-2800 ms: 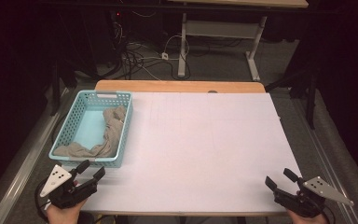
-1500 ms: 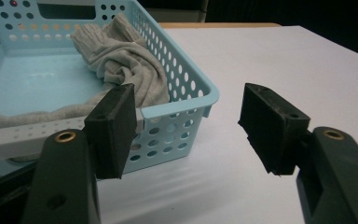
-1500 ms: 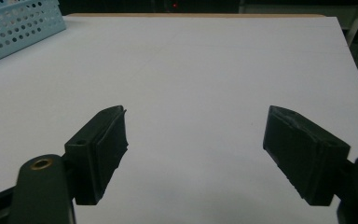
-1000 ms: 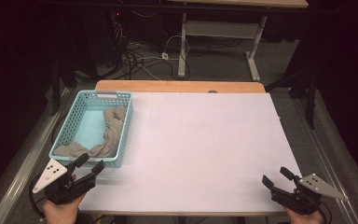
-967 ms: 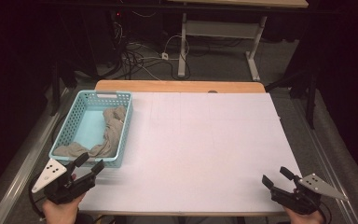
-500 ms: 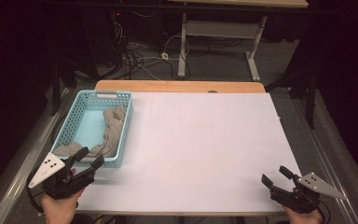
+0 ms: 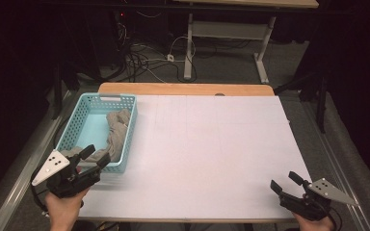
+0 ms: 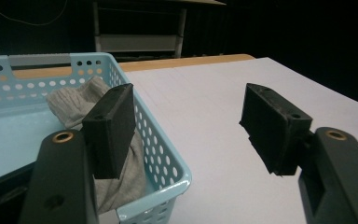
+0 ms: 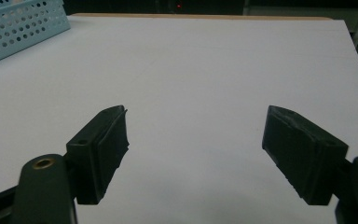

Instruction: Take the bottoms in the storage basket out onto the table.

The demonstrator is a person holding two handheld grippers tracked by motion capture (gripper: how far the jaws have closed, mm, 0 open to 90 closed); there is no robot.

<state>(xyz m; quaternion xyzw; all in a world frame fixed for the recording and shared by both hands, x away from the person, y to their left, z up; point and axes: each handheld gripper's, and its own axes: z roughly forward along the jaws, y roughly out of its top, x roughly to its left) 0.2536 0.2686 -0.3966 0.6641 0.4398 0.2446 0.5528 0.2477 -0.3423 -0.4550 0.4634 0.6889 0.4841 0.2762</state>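
1. Grey cloth [image 7: 117, 136] lies in the turquoise basket [image 7: 87, 103] at the left side of the white tabletop [image 7: 207, 154], bunched along the basket's right wall.
2. Its long axis runs with the basket's, from the far part of the basket toward the person's edge; the near end curls left across the basket floor.
3. It looks like a soft ribbed knit (the left gripper view shows fine ribbing), crumpled and folded, with one rumpled lump raised against the perforated wall.
4. The left tongs [image 7: 92, 158] hover at the basket's near right corner with the jaws spread wide; in the left gripper view one jaw stands over the cloth inside the basket, the other over the bare tabletop outside, and neither presses on anything.
5. The right tongs [image 7: 285, 182] sit at the near right corner of the tabletop, well apart from the basket, jaws spread and empty.
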